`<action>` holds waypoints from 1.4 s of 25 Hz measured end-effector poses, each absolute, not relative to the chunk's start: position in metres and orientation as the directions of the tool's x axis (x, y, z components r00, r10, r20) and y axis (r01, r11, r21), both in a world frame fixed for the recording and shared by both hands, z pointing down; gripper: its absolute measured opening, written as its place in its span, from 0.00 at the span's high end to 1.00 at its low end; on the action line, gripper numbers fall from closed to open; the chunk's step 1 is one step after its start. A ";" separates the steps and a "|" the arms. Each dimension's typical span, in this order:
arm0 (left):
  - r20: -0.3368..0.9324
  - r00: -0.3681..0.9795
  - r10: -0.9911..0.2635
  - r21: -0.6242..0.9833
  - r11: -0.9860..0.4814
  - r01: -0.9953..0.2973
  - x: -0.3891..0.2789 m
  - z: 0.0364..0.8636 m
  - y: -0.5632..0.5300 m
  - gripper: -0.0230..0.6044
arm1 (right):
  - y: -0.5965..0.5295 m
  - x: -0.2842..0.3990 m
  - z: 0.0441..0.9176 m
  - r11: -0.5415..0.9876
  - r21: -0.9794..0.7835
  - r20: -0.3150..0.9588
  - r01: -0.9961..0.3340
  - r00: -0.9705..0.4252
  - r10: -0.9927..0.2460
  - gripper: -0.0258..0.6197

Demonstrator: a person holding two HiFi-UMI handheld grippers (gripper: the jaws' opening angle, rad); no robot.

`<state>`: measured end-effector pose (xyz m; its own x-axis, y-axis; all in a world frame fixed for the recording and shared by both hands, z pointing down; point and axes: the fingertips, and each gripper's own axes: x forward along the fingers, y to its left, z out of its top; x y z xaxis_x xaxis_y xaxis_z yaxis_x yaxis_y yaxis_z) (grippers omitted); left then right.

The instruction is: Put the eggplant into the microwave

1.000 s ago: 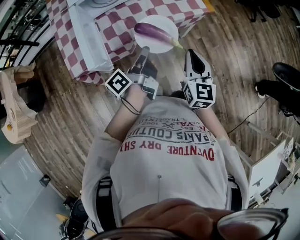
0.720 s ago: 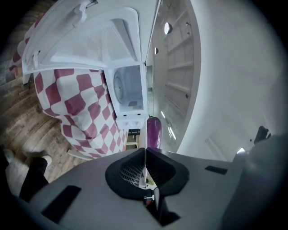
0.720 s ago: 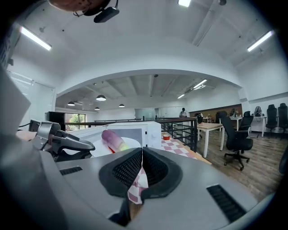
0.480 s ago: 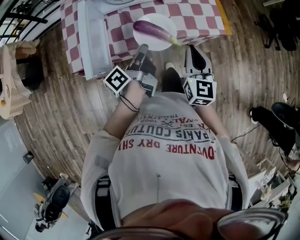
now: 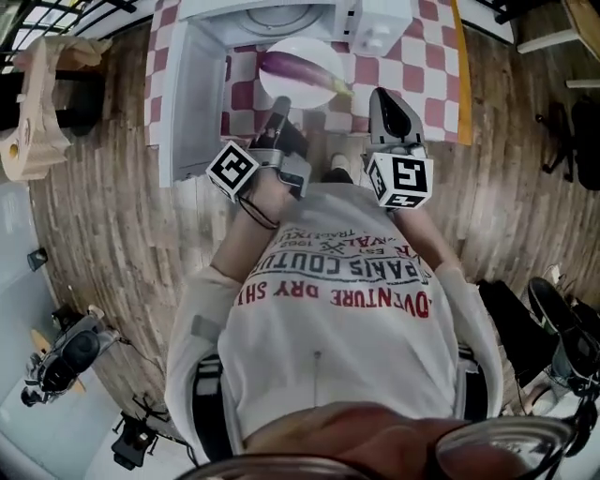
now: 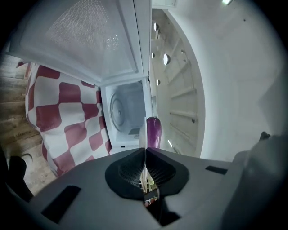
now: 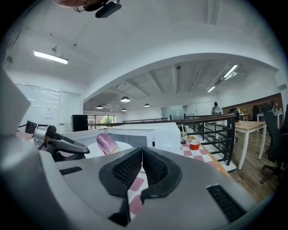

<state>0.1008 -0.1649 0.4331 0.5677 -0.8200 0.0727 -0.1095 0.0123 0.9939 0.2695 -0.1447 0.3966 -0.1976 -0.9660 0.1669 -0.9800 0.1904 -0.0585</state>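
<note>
A purple eggplant lies on a white plate held level in front of the open white microwave. My left gripper is shut on the plate's near rim. In the left gripper view the plate rim runs edge-on from the left gripper, with the eggplant beside it and the microwave cavity behind. My right gripper is shut and empty, to the right of the plate. In the right gripper view the right gripper points past the eggplant and the microwave.
The microwave door stands swung open to the left. The microwave sits on a table with a red-and-white checked cloth. A small orange cup stands on the cloth at the right, with a black railing beyond. Wooden floor surrounds the table.
Both grippers have swung round with the plate and eggplant, so the table and the open microwave now lie straight ahead. The left gripper's hold on the plate is unchanged.
</note>
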 end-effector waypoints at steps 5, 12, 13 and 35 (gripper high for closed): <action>0.073 0.479 -0.875 0.996 0.037 -0.084 0.107 0.441 -0.184 0.91 | -0.184 0.280 0.417 0.272 -0.077 0.206 -0.959 -0.283 -0.937 0.92; 0.083 0.410 -0.908 0.996 0.066 -0.055 0.100 0.450 -0.207 0.91 | -0.219 0.269 0.433 0.342 -0.093 0.235 -0.935 -0.355 -0.905 0.92; 0.088 0.400 -0.912 0.996 0.072 -0.057 0.097 0.453 -0.210 0.91 | -0.223 0.266 0.436 0.351 -0.092 0.243 -0.932 -0.363 -0.900 0.92; 0.227 0.344 -0.911 0.973 0.225 -0.047 0.050 0.533 -0.339 0.91 | -0.316 0.213 0.490 0.339 -0.060 0.373 -0.939 -0.336 -0.865 0.92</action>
